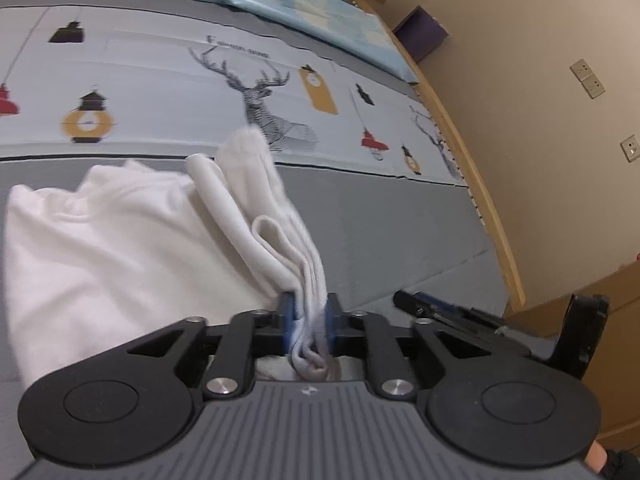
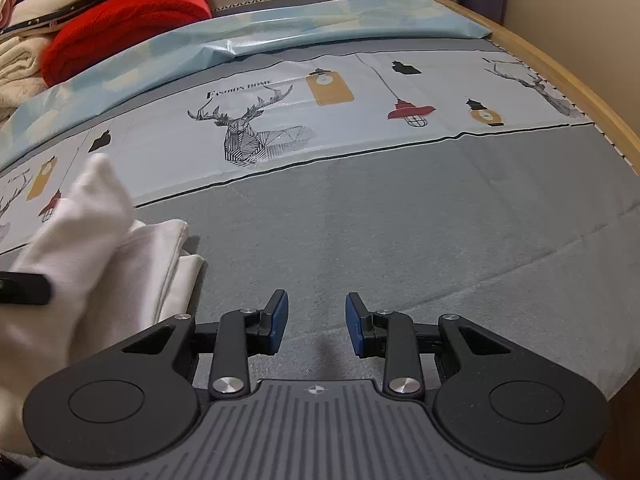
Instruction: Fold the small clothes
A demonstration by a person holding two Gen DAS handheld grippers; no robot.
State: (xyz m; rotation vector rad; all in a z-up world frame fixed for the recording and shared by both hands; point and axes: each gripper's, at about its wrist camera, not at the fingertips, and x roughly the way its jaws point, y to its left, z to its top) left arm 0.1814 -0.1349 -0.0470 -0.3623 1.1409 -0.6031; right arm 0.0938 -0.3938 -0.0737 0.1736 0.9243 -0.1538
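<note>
A white garment [image 1: 120, 240] lies bunched on the grey bed cover [image 1: 380, 240] at the left. A gathered fold of it rises toward my left gripper [image 1: 310, 322], whose blue pads are shut on that fold, several layers pinched between them. In the right wrist view the same white garment [image 2: 92, 240] fills the lower left, partly blurred, with a black part of the left gripper at the left edge. My right gripper [image 2: 316, 322] hovers open over bare grey cover, to the right of the garment, with nothing between its fingers.
A printed band with deer and lanterns [image 2: 260, 132] crosses the bed behind the garment. A light blue sheet [image 2: 280, 28] lies beyond it. A red blanket [image 2: 128, 20] and stacked clothes sit at the far left. The wooden bed edge [image 2: 580, 80] and a wall run along the right.
</note>
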